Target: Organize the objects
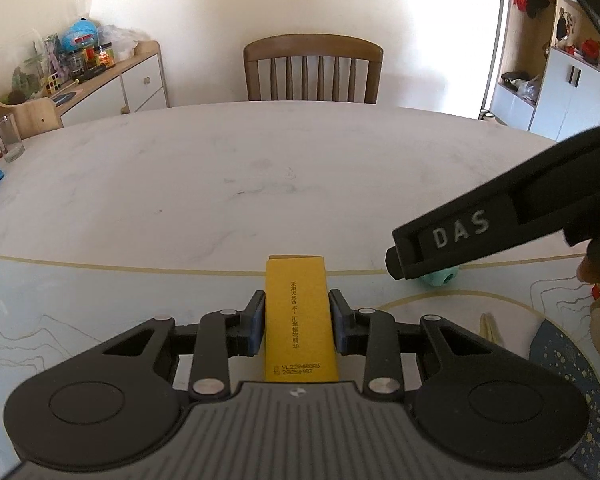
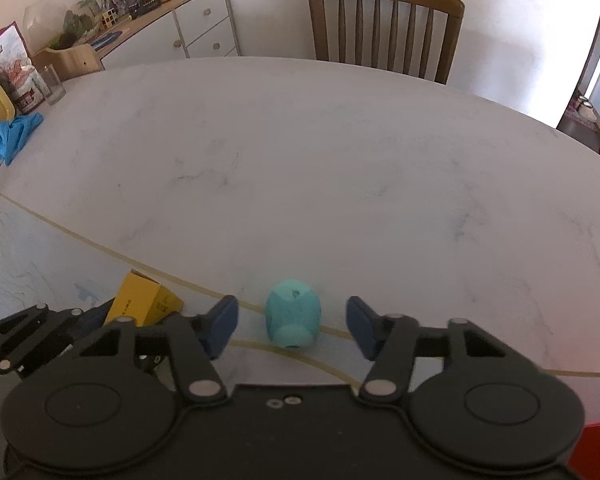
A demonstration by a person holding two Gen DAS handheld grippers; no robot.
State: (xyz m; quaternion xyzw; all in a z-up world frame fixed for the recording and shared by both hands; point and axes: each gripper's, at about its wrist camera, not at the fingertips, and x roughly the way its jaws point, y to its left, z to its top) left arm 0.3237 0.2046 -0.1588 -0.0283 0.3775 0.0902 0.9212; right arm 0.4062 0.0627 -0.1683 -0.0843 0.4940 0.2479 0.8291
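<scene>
Left tool clenched on the tall yellow cardboard box; right tool released, astride the small teal egg-shaped toy, bare white marble worktop ahead

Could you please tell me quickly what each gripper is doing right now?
Left gripper: shut on the yellow box.
Right gripper: open, pads either side of the teal object without touching it.

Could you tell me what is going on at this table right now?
A person is tidying a white table with a handheld gripper in each hand. The left gripper is shut on a yellow box, its pads pressing both sides. The right gripper is open around a small teal object lying on the table; its pads stand clear on either side, so nothing is gripped there yet.
</scene>
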